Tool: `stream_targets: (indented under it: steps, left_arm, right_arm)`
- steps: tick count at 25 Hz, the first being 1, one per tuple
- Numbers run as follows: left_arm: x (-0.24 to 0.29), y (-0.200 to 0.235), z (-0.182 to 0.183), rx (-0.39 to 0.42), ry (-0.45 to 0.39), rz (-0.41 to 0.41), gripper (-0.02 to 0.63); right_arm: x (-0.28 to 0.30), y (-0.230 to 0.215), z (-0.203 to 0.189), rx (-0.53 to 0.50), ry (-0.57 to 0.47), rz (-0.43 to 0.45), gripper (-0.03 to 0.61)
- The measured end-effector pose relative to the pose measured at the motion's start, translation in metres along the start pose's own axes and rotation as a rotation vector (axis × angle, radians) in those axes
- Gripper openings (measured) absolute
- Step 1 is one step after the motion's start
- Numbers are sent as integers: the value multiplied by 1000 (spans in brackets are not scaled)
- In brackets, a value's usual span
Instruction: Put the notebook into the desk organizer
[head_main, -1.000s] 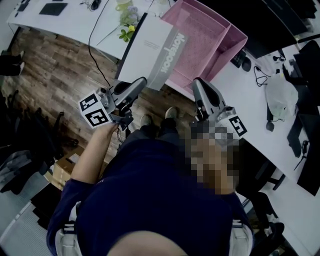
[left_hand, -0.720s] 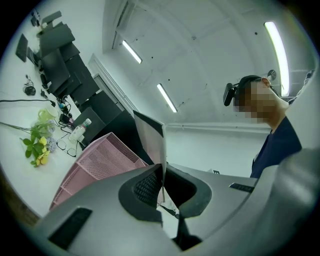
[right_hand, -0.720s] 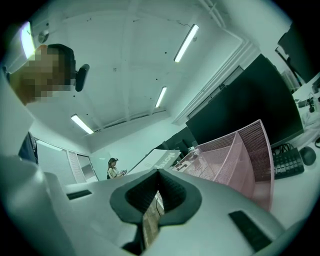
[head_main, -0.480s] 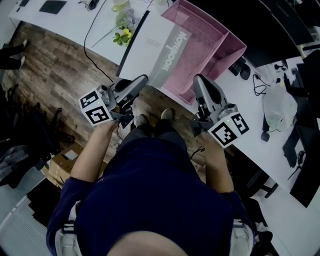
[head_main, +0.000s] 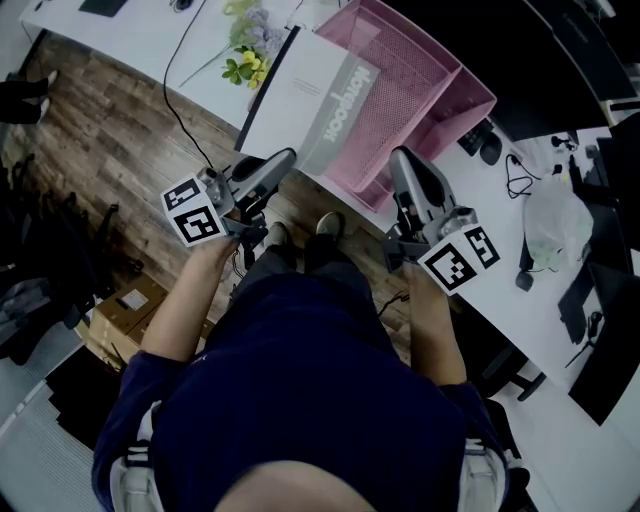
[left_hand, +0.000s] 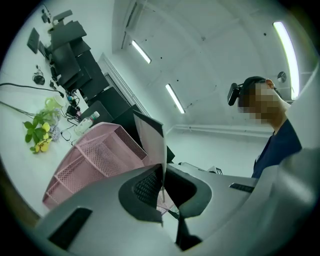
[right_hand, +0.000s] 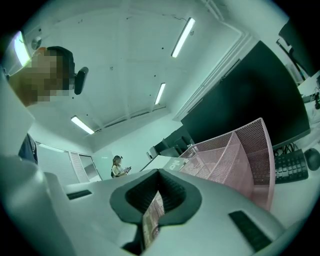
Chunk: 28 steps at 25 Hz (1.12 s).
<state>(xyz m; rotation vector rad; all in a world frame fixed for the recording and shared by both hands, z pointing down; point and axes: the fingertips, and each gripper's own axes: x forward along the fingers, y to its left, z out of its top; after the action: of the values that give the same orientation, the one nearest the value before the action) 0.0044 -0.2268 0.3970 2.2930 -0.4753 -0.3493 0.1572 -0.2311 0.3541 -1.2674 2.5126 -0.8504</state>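
While I watched the head feed, the notebook (head_main: 300, 95) hung in the air at the near edge of the white desk (head_main: 140, 35), its long axis running away from the person toward the desk and leaning a little to the right. The grey lettered band (head_main: 345, 110) lay along its right side and a dark edge along its left. The left gripper (head_main: 285, 160) had its jaws clamped on the near lower edge of the cover; in the left gripper view the sheet rose edge-on from between the pads. The notebook's right side overlapped the left wall of the pink mesh desk organizer (head_main: 420, 75), but it was outside it, not in any compartment. The organizer lay on the desk, mesh dividers splitting it into compartments that showed bare mesh. The right gripper (head_main: 400, 160) sat just before the organizer's near rim, jaws drawn together to a thin slit with nothing gripped. Yellow flowers (head_main: 240, 68) lay on the desk left of the notebook.
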Motion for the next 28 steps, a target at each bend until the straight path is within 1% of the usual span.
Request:
stream_targets:
  steps: [11, 21, 28]
  left_arm:
    - [-5, 12, -27, -52, 19, 37, 35]
    - [-7, 17, -39, -108, 28, 39, 35]
    - [-8, 24, -43, -168, 22, 51, 37]
  right_arm:
    - [-5, -5, -12, 17, 29, 1, 5]
    - [-8, -4, -22, 29, 46, -4, 5]
    - [-12, -5, -28, 39, 51, -15, 5]
